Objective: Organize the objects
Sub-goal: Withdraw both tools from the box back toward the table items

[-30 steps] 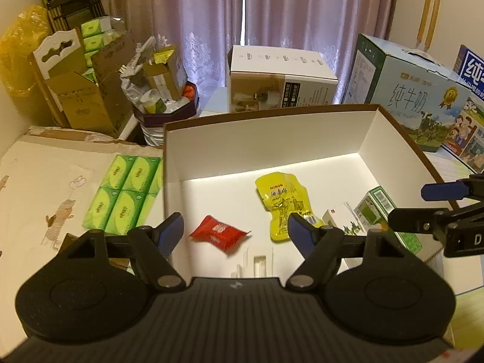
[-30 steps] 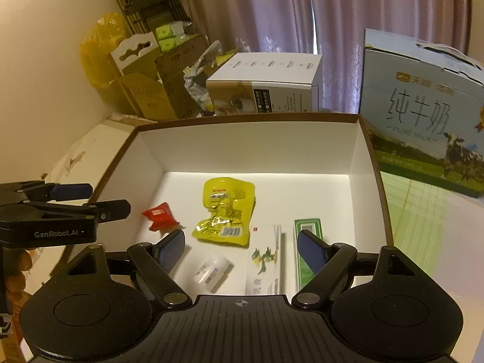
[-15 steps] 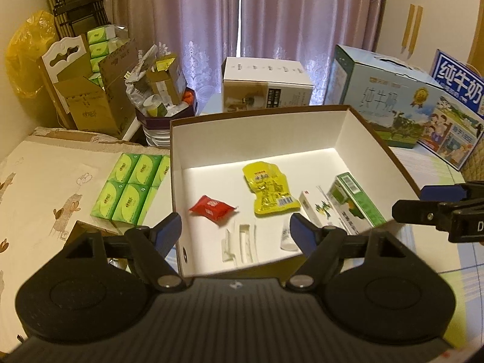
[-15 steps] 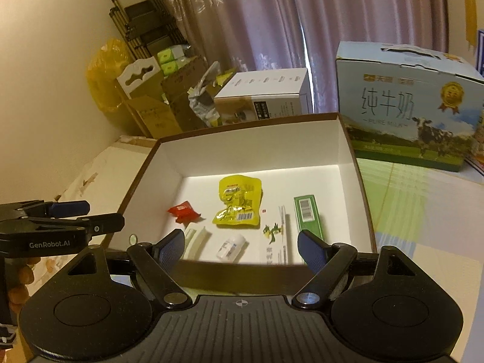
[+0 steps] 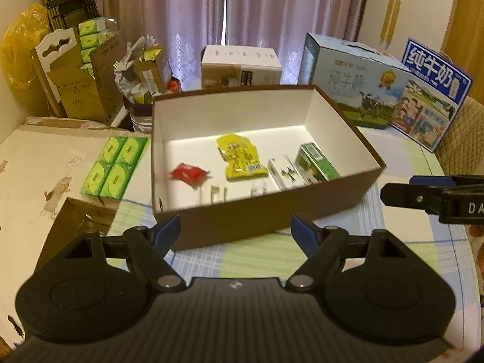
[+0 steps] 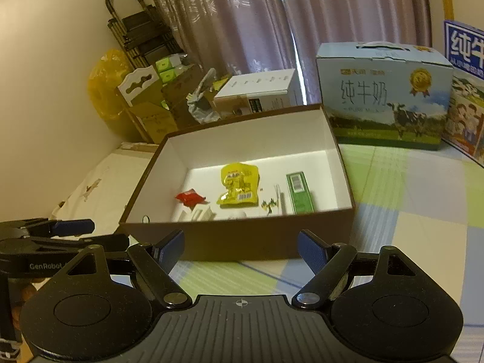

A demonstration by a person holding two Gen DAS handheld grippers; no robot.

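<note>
Left wrist view: the left hand-held gripper stood spread wide and empty above the checked desk, just short of the brown box. Inside lay a red packet, a yellow pouch and a green carton.

Right wrist view: the right hand-held gripper was likewise spread apart, holding nothing, before the same box; a milk carton stood behind.

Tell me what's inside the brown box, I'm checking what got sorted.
Inside the brown box: red packet, yellow pouch, white carton, green carton, small white pieces. The near wall hides the front floor strip.
</note>
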